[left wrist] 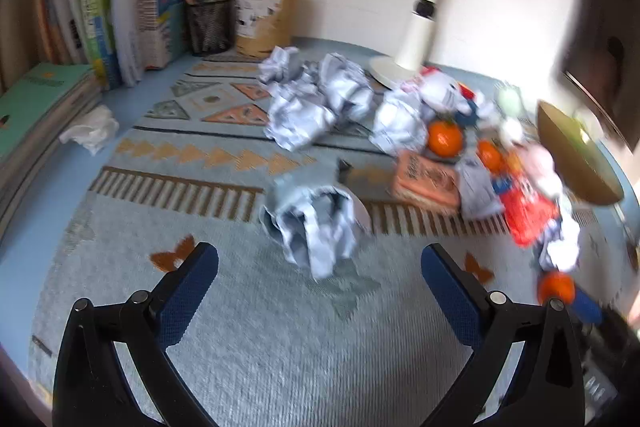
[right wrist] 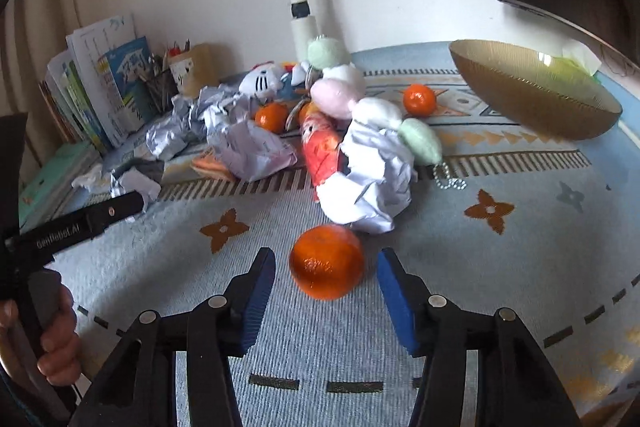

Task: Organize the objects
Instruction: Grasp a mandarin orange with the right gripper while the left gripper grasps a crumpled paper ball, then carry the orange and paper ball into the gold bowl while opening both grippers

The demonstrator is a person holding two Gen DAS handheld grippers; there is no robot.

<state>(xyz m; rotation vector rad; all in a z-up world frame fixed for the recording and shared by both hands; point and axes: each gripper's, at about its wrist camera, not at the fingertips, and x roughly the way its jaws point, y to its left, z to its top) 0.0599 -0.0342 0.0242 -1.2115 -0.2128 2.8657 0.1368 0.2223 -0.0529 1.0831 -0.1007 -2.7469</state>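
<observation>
In the right wrist view an orange [right wrist: 326, 267] lies on the patterned mat between the blue pads of my right gripper [right wrist: 326, 259]. A gap shows on each side of the fruit, so the jaws are open around it. In the left wrist view my left gripper [left wrist: 320, 255] stands wide open, with a crumpled paper ball [left wrist: 312, 223] just beyond its fingertips and untouched. More paper balls [left wrist: 316, 99], two more oranges [left wrist: 444, 137] [left wrist: 490, 155] and plush toys [right wrist: 340, 91] lie heaped in the middle of the mat.
An amber glass bowl [right wrist: 532, 95] stands at the back right. A white lamp's base [left wrist: 396, 71] is behind the heap. Books [left wrist: 100, 19] and two pen holders [left wrist: 210, 23] line the left wall. A hand [right wrist: 60, 339] holds the left gripper's handle.
</observation>
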